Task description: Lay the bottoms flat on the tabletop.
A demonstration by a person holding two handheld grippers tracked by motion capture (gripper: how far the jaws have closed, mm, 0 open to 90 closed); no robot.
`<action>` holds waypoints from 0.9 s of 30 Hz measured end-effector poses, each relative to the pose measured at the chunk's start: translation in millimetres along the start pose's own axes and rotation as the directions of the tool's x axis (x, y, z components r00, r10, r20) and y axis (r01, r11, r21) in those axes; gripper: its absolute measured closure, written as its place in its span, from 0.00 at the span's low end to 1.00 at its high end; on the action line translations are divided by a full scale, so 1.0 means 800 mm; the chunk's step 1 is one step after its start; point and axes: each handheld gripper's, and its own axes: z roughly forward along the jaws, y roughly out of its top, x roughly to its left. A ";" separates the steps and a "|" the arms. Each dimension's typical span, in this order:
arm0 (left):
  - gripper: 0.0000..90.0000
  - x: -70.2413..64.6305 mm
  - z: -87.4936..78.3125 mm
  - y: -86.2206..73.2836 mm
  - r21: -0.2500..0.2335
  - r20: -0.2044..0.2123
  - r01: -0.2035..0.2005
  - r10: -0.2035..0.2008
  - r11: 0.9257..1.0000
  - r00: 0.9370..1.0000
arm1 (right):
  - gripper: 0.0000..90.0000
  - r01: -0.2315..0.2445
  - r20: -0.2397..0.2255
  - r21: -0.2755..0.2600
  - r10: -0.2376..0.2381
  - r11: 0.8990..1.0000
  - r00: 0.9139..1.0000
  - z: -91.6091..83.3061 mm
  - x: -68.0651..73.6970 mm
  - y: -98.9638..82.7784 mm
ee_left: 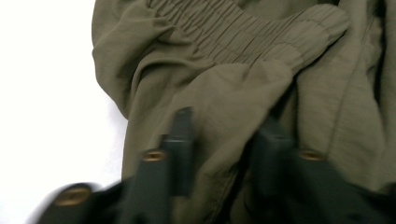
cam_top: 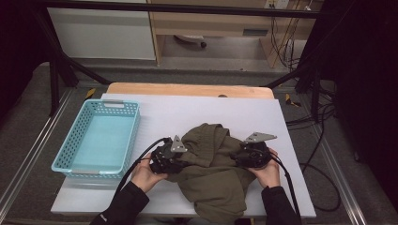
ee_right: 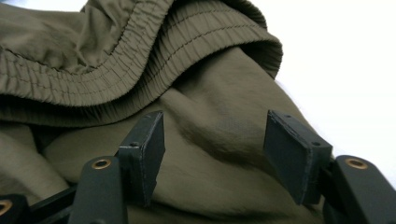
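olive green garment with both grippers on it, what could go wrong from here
The crumpled olive green fabric garment hangs over the near edge of the white table; a pull toward the person might slide it off. The right gripper stands open over loose cloth, so closing may pinch several layers. The left gripper sits in bunched folds, so its grasp looks uncertain.

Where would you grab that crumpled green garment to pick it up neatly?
Probably by the gathered elastic waistband of the olive garment. It is the thickest, firmest edge and lies on top of the heap at the far side. Come in low from the person's side, one gripper near each end, so the loose cloth hangs below.
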 end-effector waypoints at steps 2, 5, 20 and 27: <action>0.91 0.005 -0.004 0.002 -0.004 0.005 0.023 -0.023 1.000 1.000 | 0.43 0.000 0.009 0.011 0.000 1.000 1.000 0.007 0.000 0.002; 0.97 0.015 -0.013 0.002 -0.033 -0.006 0.073 -0.074 0.997 0.997 | 0.44 -0.004 0.019 0.006 0.004 1.000 1.000 0.011 -0.001 0.006; 0.98 0.077 -0.051 -0.043 -0.118 -0.148 0.304 -0.319 0.945 0.936 | 0.86 0.016 0.060 0.097 -0.022 0.995 0.998 0.072 -0.007 0.024; 0.98 0.081 -0.050 -0.042 -0.137 -0.159 0.336 -0.356 0.932 0.921 | 0.99 0.052 0.064 0.118 -0.060 0.992 0.996 0.042 -0.007 0.025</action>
